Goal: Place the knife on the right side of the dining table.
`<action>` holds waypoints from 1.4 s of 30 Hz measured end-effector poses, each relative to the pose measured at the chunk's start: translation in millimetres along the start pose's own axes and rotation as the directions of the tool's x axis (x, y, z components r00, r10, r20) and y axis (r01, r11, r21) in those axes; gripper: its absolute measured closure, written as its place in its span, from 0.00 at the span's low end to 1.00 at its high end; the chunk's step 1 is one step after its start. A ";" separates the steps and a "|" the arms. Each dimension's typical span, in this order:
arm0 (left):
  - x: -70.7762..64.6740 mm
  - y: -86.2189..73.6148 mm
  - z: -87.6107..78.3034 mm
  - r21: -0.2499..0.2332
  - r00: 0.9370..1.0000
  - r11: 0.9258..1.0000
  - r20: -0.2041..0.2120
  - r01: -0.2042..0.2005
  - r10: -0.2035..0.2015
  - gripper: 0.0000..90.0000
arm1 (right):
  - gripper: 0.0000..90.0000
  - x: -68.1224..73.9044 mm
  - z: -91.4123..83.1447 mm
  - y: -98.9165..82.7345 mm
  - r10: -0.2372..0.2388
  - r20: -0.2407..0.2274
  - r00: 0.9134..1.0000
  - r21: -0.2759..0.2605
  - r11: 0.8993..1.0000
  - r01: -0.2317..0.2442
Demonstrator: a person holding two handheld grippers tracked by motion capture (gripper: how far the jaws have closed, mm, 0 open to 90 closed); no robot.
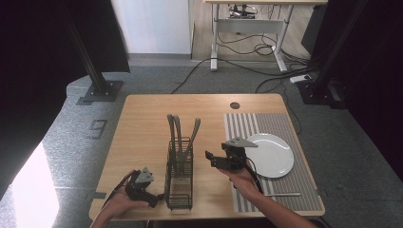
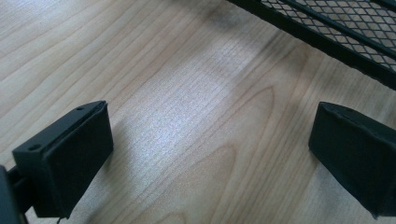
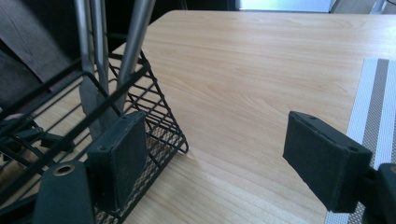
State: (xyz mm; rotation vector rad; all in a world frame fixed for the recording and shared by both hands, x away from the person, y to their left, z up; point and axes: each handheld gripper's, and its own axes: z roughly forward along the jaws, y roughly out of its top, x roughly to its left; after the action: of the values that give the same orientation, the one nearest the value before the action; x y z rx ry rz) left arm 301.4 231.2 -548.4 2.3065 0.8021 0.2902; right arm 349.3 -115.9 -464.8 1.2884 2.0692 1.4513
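Right gripper view: the wire caddy [image 3: 140,116] (holding three upright utensils [image 3: 133,42]) stands on the tabletop [image 3: 243,70] beside the right gripper [image 3: 224,154], outside its left finger [image 3: 116,154]. The fingers are released, nothing between them. The left gripper [image 2: 205,154], also released, rests near the caddy's base.

Light wood-grain table [image 1: 142,128]; black wire-mesh caddy [image 1: 179,175] holding grey metal cutlery [image 1: 178,130]; grey-and-white striped placemat [image 1: 247,124] bearing a plain white plate [image 1: 273,154]; black grippers, left [image 1: 151,199] and right [image 1: 209,159].
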 end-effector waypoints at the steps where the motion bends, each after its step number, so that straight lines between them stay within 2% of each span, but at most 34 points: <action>1: 0.0 0.0 0.0 0.000 1.000 1.000 0.000 0.000 0.000 0.00 | 0.24 0.2 -0.4 1.0 -0.003 -0.003 1.000 -0.004 1.000 0.003; 14: -0.1 -0.1 0.1 -0.001 1.000 1.000 -0.001 0.000 0.000 0.00 | 0.27 3.5 -4.2 12.9 -0.024 -0.043 0.999 -0.034 0.999 0.022; 22: 0.0 0.0 0.0 0.000 1.000 1.000 0.000 0.000 0.000 0.00 | 0.30 7.0 4.6 18.1 -0.048 -0.067 0.997 -0.027 0.999 0.047; 29: 0.0 0.0 0.0 0.000 1.000 1.000 0.001 0.000 0.000 0.00 | 0.34 4.6 10.9 26.3 -0.034 -0.093 0.995 -0.039 0.999 0.030; 38: -0.1 0.0 0.0 0.000 1.000 1.000 0.000 0.000 0.000 0.00 | 0.40 8.2 21.4 41.0 -0.045 -0.125 0.991 -0.063 0.997 0.038; 42: -0.1 -0.1 0.0 0.000 1.000 1.000 0.000 0.000 0.000 0.00 | 0.46 11.0 26.9 46.6 -0.060 -0.149 0.987 -0.070 0.996 0.050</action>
State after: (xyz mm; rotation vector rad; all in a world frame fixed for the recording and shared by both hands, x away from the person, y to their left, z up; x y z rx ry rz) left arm 301.3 231.2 -548.5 2.3061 0.8026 0.2903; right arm 384.4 -87.1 -433.7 1.1189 2.1128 1.6240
